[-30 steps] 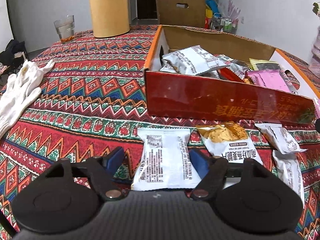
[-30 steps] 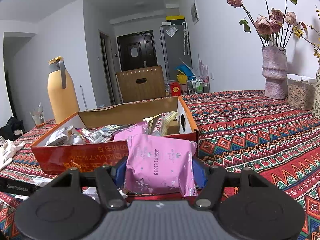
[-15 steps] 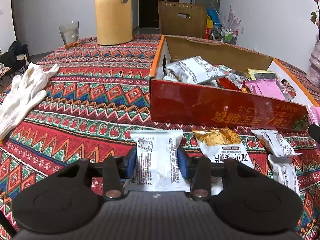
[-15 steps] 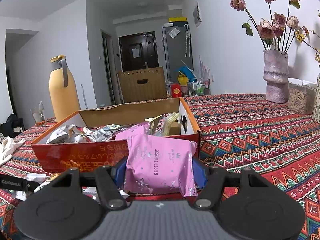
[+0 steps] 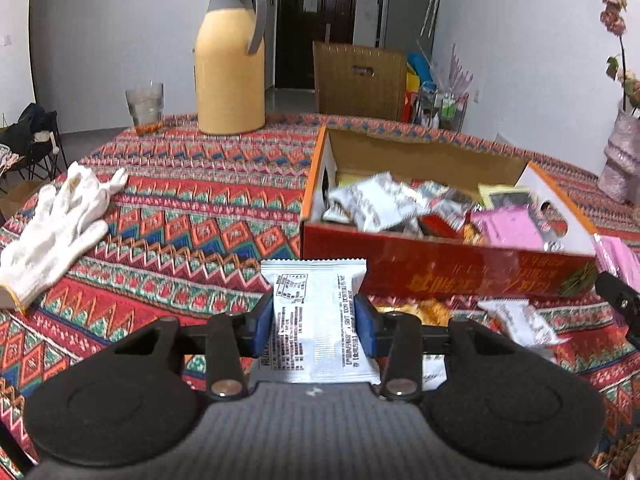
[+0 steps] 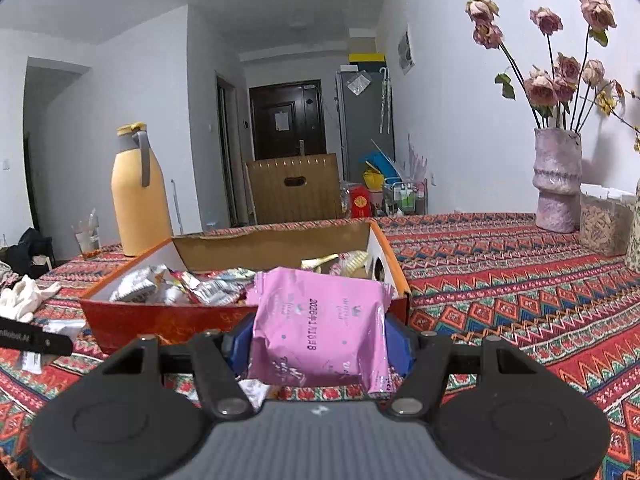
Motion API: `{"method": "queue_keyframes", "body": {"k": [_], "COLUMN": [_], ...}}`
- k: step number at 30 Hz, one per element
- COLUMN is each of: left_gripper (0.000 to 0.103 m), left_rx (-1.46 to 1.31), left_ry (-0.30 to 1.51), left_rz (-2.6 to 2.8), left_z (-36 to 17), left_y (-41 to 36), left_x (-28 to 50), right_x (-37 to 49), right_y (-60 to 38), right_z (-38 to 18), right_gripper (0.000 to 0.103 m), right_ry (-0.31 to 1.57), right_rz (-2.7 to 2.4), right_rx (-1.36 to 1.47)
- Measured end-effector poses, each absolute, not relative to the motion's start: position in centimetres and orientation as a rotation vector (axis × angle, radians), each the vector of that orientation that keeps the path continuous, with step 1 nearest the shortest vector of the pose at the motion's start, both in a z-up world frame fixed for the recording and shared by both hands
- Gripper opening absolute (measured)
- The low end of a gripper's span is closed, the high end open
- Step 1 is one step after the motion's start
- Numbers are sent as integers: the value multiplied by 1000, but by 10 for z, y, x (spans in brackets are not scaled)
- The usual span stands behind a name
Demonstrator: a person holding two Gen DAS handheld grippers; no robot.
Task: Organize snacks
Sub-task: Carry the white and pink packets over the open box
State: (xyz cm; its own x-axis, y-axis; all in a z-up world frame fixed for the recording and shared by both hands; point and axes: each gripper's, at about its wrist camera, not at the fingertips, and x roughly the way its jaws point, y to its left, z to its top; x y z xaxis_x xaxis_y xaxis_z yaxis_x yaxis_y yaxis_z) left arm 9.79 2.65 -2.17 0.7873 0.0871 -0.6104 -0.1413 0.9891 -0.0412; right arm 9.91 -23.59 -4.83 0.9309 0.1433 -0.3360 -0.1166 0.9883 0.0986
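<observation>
My left gripper (image 5: 314, 326) is shut on a white snack packet (image 5: 316, 320) and holds it above the patterned tablecloth, in front of the red cardboard box (image 5: 440, 270). The box holds several snack packets. My right gripper (image 6: 320, 338) is shut on a pink snack packet (image 6: 320, 324), raised just before the box's (image 6: 160, 322) near right corner. Loose packets lie on the cloth before the box: a gold one (image 5: 424, 312) and a white one (image 5: 516, 320).
A white glove (image 5: 60, 224) lies at the left. A yellow thermos (image 5: 230, 60) and a glass (image 5: 145, 106) stand at the back. A vase of roses (image 6: 558, 180) and a clear container (image 6: 606, 218) stand at the right. A brown chair (image 5: 360, 80) is behind the table.
My left gripper closed on the white packet and lifted it off the cloth. My right gripper kept hold of the pink packet and rose a little.
</observation>
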Motion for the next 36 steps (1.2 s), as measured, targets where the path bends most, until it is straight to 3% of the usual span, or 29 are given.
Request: {"method": "queue_keyframes", "body": {"k": [17, 36], "left_gripper": [43, 43], "left_rx": [-47, -43], "left_ry": [503, 477], "left_rz": [73, 67], "left_z": [33, 35], "left_y": [0, -27], "left_x": [118, 194], "right_x": [133, 214], "right_y": [-216, -210], "right_z": [-5, -12], "right_gripper": [64, 64], "right_ry": [317, 332], "right_rz": [164, 118], "right_rx": [46, 80]}}
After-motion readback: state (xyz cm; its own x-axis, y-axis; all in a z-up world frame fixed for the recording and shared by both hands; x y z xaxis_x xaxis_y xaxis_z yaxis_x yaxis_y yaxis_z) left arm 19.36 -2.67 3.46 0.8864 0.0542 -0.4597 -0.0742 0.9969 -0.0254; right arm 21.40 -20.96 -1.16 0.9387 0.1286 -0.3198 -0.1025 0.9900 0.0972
